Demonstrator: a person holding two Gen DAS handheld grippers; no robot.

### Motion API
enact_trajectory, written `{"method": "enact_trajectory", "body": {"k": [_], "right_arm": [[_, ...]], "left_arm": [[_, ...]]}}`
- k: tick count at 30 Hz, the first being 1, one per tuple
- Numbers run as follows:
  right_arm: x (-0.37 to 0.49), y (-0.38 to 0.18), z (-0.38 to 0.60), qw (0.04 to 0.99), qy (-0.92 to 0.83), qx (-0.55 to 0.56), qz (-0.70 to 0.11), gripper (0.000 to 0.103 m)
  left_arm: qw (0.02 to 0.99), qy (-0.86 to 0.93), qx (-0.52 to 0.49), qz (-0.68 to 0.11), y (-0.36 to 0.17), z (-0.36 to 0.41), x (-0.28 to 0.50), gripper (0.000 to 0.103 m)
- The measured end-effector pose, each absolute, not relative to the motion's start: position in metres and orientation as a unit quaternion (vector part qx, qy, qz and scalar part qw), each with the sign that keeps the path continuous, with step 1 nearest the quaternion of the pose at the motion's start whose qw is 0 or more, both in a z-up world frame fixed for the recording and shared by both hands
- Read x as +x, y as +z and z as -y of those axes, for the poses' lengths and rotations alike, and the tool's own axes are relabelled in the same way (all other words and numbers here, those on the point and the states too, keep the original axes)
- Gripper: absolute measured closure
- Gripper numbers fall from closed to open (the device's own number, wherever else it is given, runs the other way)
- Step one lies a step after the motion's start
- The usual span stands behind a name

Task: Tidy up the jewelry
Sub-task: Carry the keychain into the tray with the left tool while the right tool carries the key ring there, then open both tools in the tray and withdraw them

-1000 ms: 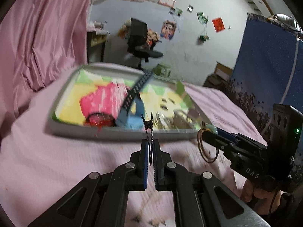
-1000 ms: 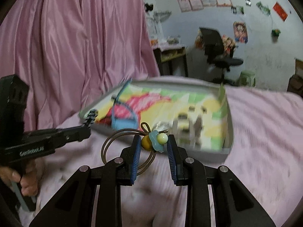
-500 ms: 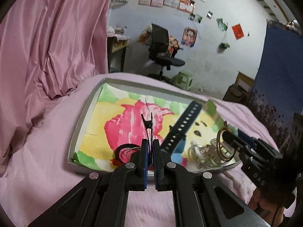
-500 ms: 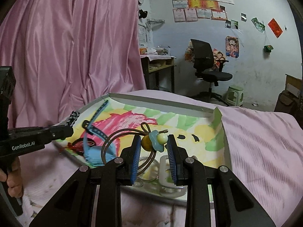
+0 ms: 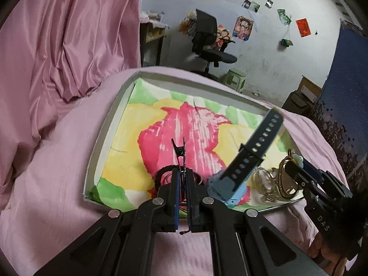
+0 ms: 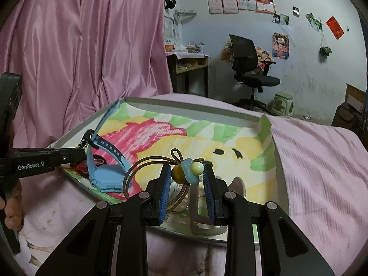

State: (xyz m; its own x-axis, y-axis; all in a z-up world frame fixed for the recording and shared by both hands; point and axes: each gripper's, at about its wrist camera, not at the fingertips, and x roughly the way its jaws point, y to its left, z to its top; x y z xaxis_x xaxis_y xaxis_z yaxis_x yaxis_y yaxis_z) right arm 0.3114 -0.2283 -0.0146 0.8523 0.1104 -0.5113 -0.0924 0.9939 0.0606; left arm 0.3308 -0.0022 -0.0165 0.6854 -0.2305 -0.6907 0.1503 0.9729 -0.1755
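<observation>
Now left hand-held gripper pinches a hair clip; right hand-held gripper clamps a beaded bangle.

Was home bedroom: pink bedding, pink curtain, office chair, desk, posters on wall.

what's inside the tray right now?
In the tray, on a painted paper lining: a blue watch, a dark ring, clear bangles. The left gripper covers part of the ring; the near edge is hidden.
</observation>
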Motion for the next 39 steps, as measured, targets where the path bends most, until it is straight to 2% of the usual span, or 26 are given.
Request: {"method": "enact_trajectory", "body": {"k": [20, 22, 24, 26, 27, 29, 31, 33, 36, 39], "right_arm": [[0.324, -0.026, 0.23, 0.954, 0.045, 0.025, -0.295, 0.077], [0.324, -0.027, 0.231, 0.953, 0.044, 0.027, -0.298, 0.073], [0.323, -0.027, 0.232, 0.954, 0.043, 0.028, -0.297, 0.063], [0.322, -0.026, 0.232, 0.954, 0.044, 0.028, -0.295, 0.062], [0.322, -0.026, 0.231, 0.954, 0.044, 0.028, -0.294, 0.062], [0.32, -0.025, 0.232, 0.955, 0.043, 0.029, -0.293, 0.059], [0.317, -0.022, 0.233, 0.957, 0.042, 0.031, -0.287, 0.053], [0.313, -0.018, 0.235, 0.958, 0.04, 0.035, -0.28, 0.048], [0.305, -0.014, 0.239, 0.961, 0.035, 0.043, -0.273, 0.039], [0.297, -0.01, 0.242, 0.963, 0.034, 0.049, -0.262, 0.03]], "left_arm": [[0.911, -0.104, -0.026, -0.398, -0.024, 0.014, 0.339, 0.098], [0.911, -0.103, -0.025, -0.398, -0.024, 0.014, 0.34, 0.098], [0.911, -0.104, -0.025, -0.398, -0.024, 0.014, 0.34, 0.097], [0.911, -0.109, -0.026, -0.397, -0.024, 0.014, 0.339, 0.095], [0.911, -0.11, -0.025, -0.396, -0.023, 0.014, 0.339, 0.091], [0.914, -0.114, -0.024, -0.389, -0.021, 0.015, 0.335, 0.077], [0.92, -0.108, -0.02, -0.377, -0.017, 0.015, 0.331, 0.054], [0.926, -0.104, -0.021, -0.362, -0.012, 0.014, 0.325, 0.044], [0.931, -0.101, -0.027, -0.349, -0.006, 0.01, 0.319, 0.042], [0.938, -0.093, -0.029, -0.332, 0.001, 0.006, 0.311, 0.027]]}}
